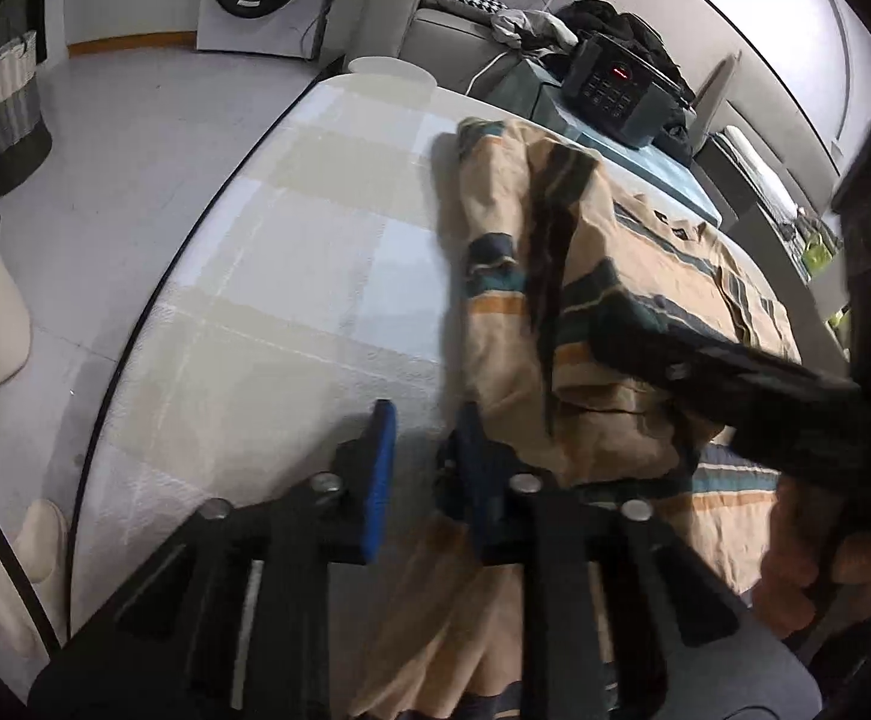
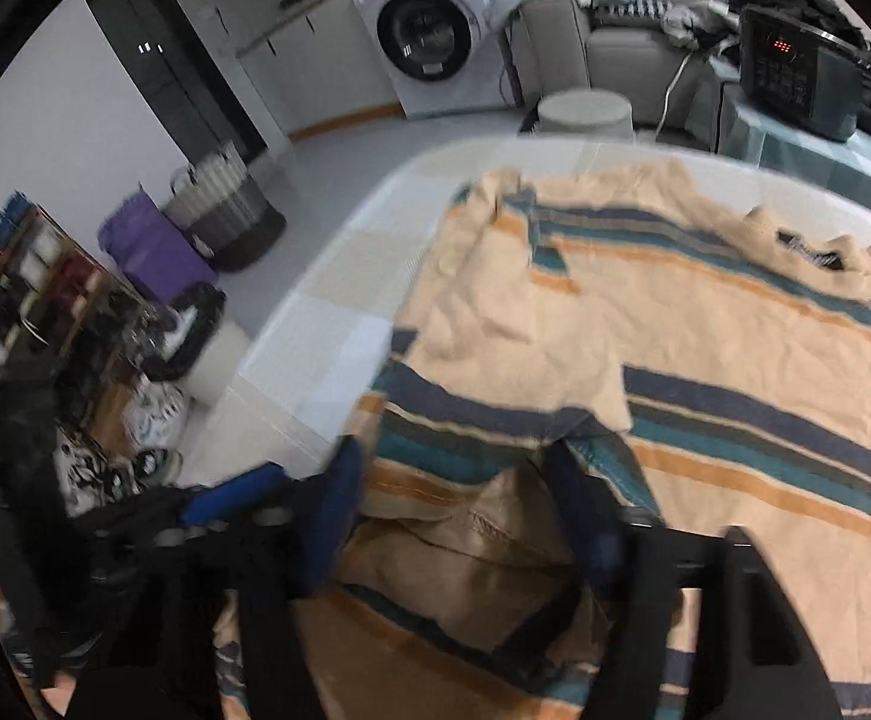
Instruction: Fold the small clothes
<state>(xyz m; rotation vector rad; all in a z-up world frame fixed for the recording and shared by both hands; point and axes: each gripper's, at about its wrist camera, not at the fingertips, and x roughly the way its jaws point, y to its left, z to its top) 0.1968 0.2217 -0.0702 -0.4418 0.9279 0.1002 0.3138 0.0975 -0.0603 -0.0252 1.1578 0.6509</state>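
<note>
Round table [image 1: 291, 252] with a pale checked cloth fills the middle of both views; beyond it a grey sofa [image 1: 435, 30] heaped with laundry and a white front-load washing machine [image 2: 429, 36] against the far wall. Spread over the table's near half lies the striped shirt [image 2: 705, 324], peach with navy, teal and orange bands, one sleeve folded in over the body, hem hanging off the near edge. A dark appliance with a red display [image 1: 615, 90] sits on a teal-covered stand behind the table. Right gripper [image 2: 453, 492]: jaws partly apart, straddling a bunched fold of hem; pads pressing or not, cannot tell through the blur. Left gripper [image 1: 420, 468]: narrow gap, nothing between the blue pads, right pad touching the shirt's edge.
</note>
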